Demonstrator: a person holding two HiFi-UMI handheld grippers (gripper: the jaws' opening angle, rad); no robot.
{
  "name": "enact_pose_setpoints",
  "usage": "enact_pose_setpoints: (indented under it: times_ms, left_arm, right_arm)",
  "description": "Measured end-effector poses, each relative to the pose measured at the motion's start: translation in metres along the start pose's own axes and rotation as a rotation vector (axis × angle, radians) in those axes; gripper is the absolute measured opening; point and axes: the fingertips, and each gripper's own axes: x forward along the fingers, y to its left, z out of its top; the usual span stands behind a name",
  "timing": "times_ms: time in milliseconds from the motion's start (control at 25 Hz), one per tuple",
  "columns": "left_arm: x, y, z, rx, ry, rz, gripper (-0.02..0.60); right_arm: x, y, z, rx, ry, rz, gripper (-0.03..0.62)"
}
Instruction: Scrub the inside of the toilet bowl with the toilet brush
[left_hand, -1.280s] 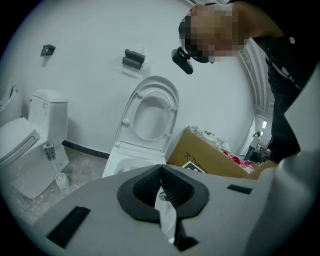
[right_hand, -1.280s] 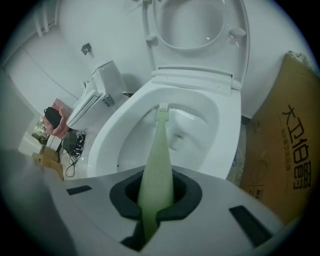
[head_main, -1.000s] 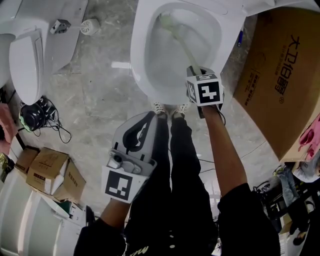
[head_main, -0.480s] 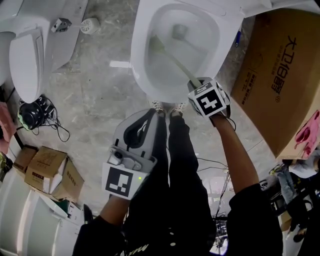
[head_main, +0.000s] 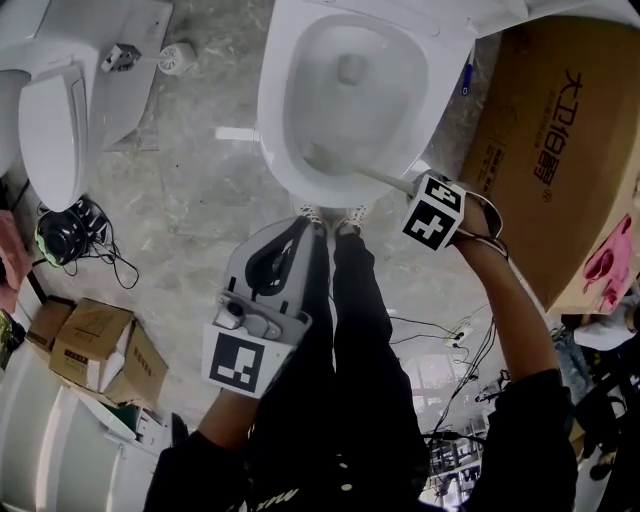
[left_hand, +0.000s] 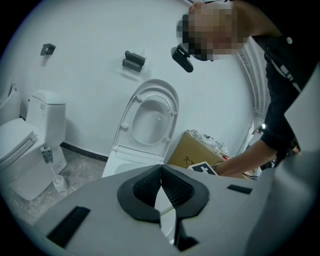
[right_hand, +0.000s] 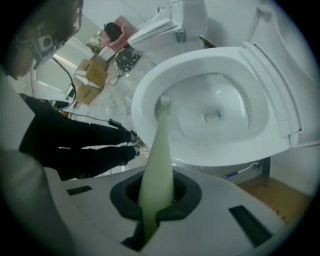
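Note:
The white toilet bowl (head_main: 272, 105) sits at the top of the head view with its seat raised. My right gripper (head_main: 412, 192) is at the bowl's near right edge, shut on the pale green handle of the toilet brush (head_main: 375, 178). The brush head (head_main: 316, 154) rests low on the near inner wall. In the right gripper view the handle (right_hand: 157, 160) runs out from the right gripper (right_hand: 156, 202) to the brush head (right_hand: 163, 104) just inside the rim (right_hand: 145, 85). My left gripper (head_main: 275, 265) hangs over the person's legs, shut and holding nothing; its pads (left_hand: 172, 187) meet.
A second toilet (head_main: 50, 120) and a spare brush in its holder (head_main: 180, 54) stand at the left. A large cardboard box (head_main: 560, 150) flanks the bowl on the right. Small boxes (head_main: 95, 345) and cables (head_main: 70, 230) lie on the floor. The person's shoes (head_main: 335, 215) touch the bowl's base.
My right gripper has moved right and back toward the person. The brush head has swept from the far left of the bowl down to the near inner wall. The left gripper has stayed put.

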Motion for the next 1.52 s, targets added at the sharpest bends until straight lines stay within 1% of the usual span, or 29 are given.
enact_pose_setpoints:
  times_ms: [160, 360, 480, 640, 760, 880, 1080, 1320, 1440, 1520]
  left_arm:
    - [0.001, 0.001, 0.004, 0.0, -0.003, 0.003, 0.025]
    - [0.002, 0.001, 0.007, 0.0, -0.005, 0.005, 0.025]
    - [0.003, 0.001, 0.006, 0.0, -0.005, 0.005, 0.025]
    - [0.004, 0.003, 0.006, 0.0, -0.004, 0.005, 0.025]
    - [0.005, 0.005, 0.006, -0.004, -0.008, 0.006, 0.025]
    - [0.005, 0.004, 0.004, -0.007, -0.004, 0.007, 0.025]
    - [0.008, 0.005, 0.001, -0.007, 0.005, 0.007, 0.025]
    - [0.014, 0.004, 0.0, -0.01, 0.009, 0.001, 0.025]
    - [0.015, 0.003, -0.002, -0.012, 0.014, 0.002, 0.025]
    - [0.016, 0.003, -0.002, -0.013, 0.015, 0.0, 0.025]
  right_arm:
    - [-0.013, -0.028, -0.02, -0.069, 0.159, -0.1, 0.014]
    - [-0.032, -0.082, -0.041, -0.086, 0.294, -0.265, 0.014]
    - [-0.04, -0.11, -0.048, -0.079, 0.343, -0.34, 0.014]
    - [-0.045, -0.14, -0.051, -0.044, 0.356, -0.406, 0.012]
    - [-0.047, -0.158, -0.049, 0.001, 0.339, -0.445, 0.012]
    - [-0.052, -0.175, -0.045, 0.056, 0.288, -0.489, 0.012]
    - [-0.064, -0.201, -0.024, 0.108, 0.177, -0.583, 0.012]
    - [-0.079, -0.21, 0.021, 0.117, 0.003, -0.669, 0.012]
    - [-0.077, -0.207, 0.037, 0.092, -0.039, -0.679, 0.012]
    - [-0.068, -0.199, 0.04, 0.11, -0.059, -0.651, 0.012]
